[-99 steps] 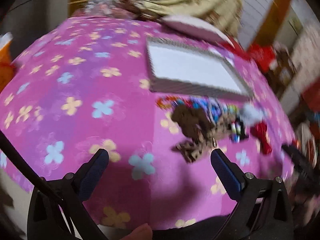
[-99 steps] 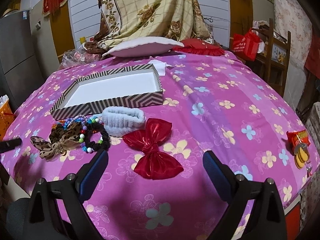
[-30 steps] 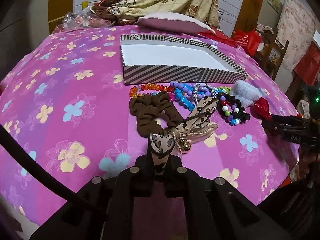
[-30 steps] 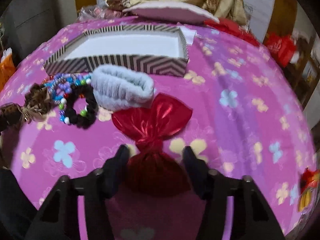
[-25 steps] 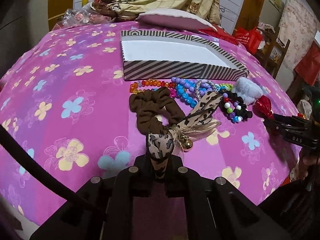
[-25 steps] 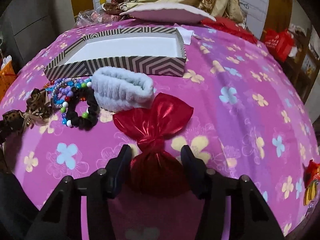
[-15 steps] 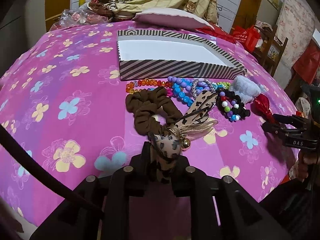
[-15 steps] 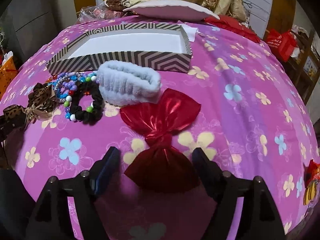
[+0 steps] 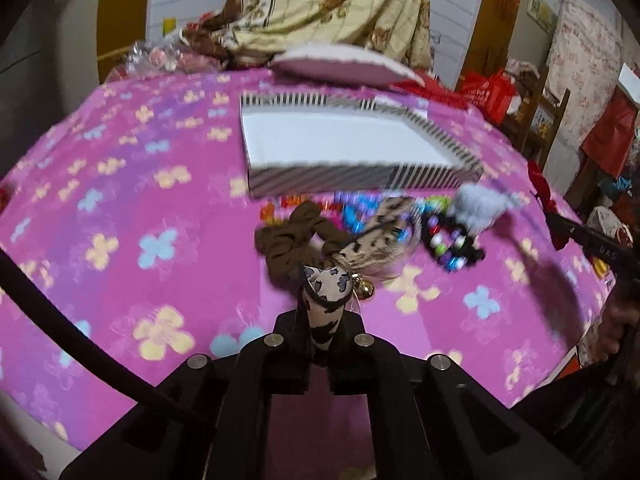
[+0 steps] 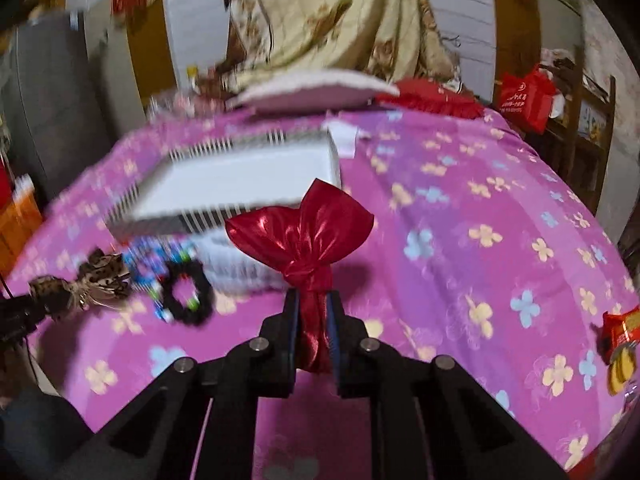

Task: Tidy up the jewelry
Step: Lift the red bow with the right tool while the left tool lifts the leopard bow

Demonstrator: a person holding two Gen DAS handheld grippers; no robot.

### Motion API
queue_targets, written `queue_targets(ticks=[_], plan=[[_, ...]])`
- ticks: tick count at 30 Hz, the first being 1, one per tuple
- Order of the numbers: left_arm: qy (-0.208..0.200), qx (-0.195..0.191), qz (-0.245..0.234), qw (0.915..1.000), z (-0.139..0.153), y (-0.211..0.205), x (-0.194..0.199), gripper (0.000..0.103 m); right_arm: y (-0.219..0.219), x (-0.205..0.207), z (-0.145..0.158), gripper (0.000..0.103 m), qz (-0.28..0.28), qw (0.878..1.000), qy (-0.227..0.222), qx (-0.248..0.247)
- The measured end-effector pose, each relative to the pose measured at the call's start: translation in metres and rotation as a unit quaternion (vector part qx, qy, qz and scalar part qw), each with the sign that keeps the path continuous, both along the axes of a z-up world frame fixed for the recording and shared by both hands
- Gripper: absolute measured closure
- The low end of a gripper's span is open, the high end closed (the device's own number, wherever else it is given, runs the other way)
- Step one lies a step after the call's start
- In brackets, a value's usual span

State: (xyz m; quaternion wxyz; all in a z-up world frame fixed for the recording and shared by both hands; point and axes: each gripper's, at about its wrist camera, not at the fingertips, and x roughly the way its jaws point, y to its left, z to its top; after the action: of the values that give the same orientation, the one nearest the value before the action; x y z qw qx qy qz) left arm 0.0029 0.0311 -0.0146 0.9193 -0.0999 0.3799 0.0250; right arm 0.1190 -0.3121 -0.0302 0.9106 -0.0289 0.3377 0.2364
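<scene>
The left gripper (image 9: 320,330) is clamped on 1 end of a leopard-print bow (image 9: 326,292), whose other wing and small gold bell trail forward just beyond the fingertips. Directly ahead of it lies a brown scrunchie (image 9: 294,238), touching the bow, and past that a blurred string of coloured beads (image 9: 352,208). Ahead and to the right sit a black beaded scrunchie (image 9: 452,246) and a fluffy grey band (image 9: 478,208). Further forward stands the striped box (image 9: 280,178), shallow, open-topped and white inside.

The right gripper (image 10: 314,328) is closed narrowly around the lower half of a shiny red bow (image 10: 304,232); the upper wing fans out above the fingertips and appears raised off the cloth, with the box behind it. In the left wrist view this gripper shows at the far right edge with the red bow at its tip.

Everything rests on a pink bedspread (image 10: 460,240) printed with yellow and blue flowers, domed by the fisheye lens. At its far edge, beyond the box, lie a pale pink pillow (image 10: 316,90) and a red cushion (image 10: 436,102), with a cream floral blanket (image 10: 332,20) draped against a white panelled wall. To the right of the right gripper stand a red bag (image 10: 524,98) and wooden furniture; a red snack packet (image 10: 624,330) lies on the spread at the near right. Both views are motion-blurred.
</scene>
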Motion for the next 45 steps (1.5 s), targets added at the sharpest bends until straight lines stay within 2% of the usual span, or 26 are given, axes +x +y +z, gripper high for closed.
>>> queue_targets(ticks=[6, 11, 14, 19, 28, 45], plan=[[-0.033, -0.035, 0.034, 0.9983, 0.04, -0.006, -0.009, 0.103, 0.008, -0.009, 0.007, 0.09, 0.017, 1.0, -0.019, 0.007], [-0.052, -0.057, 0.08, 0.9937, 0.054, -0.024, -0.02, 0.103, 0.018, -0.013, 0.004, 0.09, 0.021, 1.0, -0.015, -0.002], [-0.054, -0.041, 0.087, 0.9939, 0.044, -0.04, -0.022, 0.103, 0.025, -0.012, 0.004, 0.09, 0.022, 1.0, -0.012, -0.002], [-0.02, -0.017, 0.094, 0.9952, 0.031, -0.049, -0.017, 0.103, 0.042, -0.017, 0.001, 0.09, 0.036, 0.999, -0.012, -0.01], [0.02, -0.007, 0.113, 0.9934, 0.02, -0.048, -0.01, 0.103, 0.048, -0.023, 0.003, 0.09, 0.038, 0.999, -0.021, -0.023], [0.041, -0.01, 0.119, 0.992, 0.016, -0.047, -0.005, 0.103, 0.053, -0.025, 0.001, 0.09, 0.039, 0.998, -0.021, -0.04]])
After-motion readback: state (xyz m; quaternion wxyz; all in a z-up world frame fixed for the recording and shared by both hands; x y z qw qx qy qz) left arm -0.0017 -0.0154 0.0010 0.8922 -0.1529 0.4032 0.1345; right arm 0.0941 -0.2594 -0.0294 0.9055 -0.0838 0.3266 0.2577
